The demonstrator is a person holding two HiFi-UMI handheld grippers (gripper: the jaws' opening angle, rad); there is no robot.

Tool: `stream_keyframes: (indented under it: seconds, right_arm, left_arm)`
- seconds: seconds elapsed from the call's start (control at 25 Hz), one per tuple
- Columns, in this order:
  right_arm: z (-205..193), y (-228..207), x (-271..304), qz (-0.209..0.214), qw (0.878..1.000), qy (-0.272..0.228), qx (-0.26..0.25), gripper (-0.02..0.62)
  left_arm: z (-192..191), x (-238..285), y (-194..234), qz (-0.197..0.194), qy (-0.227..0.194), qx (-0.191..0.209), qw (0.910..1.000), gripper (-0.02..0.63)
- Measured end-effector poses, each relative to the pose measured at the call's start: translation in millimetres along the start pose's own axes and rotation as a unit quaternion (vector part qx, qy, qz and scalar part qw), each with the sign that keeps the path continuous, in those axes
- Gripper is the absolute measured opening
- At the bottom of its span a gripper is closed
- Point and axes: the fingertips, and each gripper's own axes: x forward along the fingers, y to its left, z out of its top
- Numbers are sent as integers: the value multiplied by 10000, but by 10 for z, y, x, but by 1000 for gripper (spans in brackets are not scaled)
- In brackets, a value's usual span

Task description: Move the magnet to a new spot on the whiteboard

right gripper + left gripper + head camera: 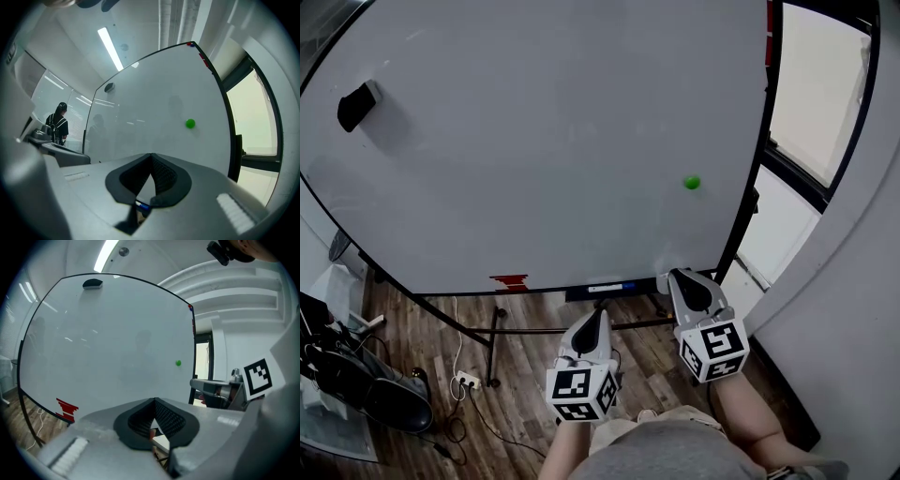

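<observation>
Facing the whiteboard (534, 141), left gripper (598, 317) & right gripper (681, 280) hang low, both pressed together, empty; green magnet (692, 183) sits on board above right one, untouched.

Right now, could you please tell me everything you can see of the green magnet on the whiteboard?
The magnet is a small, round, bright green button, seemingly plastic, with no markings I can make out. It sits flat on the face of the whiteboard, toward the right side and rather low, near the dark right frame. Only the whiteboard touches it; the left gripper and right gripper are below it, clear of it, jaws shut on nothing.
</observation>
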Motion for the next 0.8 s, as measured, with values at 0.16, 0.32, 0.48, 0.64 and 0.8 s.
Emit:
stream_keyframes:
  seconds: [0.16, 0.32, 0.48, 0.64, 0.8]
  right_arm:
    - [73, -220, 121, -199, 9997, -18, -111, -2]
    - [148, -414, 254, -395, 9990, -5, -189, -2]
    - [305, -595, 367, -612, 9977, -105, -286, -2]
    - [481, -736, 484, -805, 9957, -213, -401, -2]
    - [577, -831, 571, -970, 9940, -268, -439, 0]
  left_arm:
    - [-26, 41, 13, 58, 59, -29, 10000, 3]
    - [-23, 77, 42, 88, 77, -67, 9999, 3]
    - [-47, 173, 42, 42, 115, -97, 9999, 3]
    - [-76, 309, 20, -75, 184, -104, 9997, 3]
    - [-72, 443, 4, -234, 235, -97, 9994, 3]
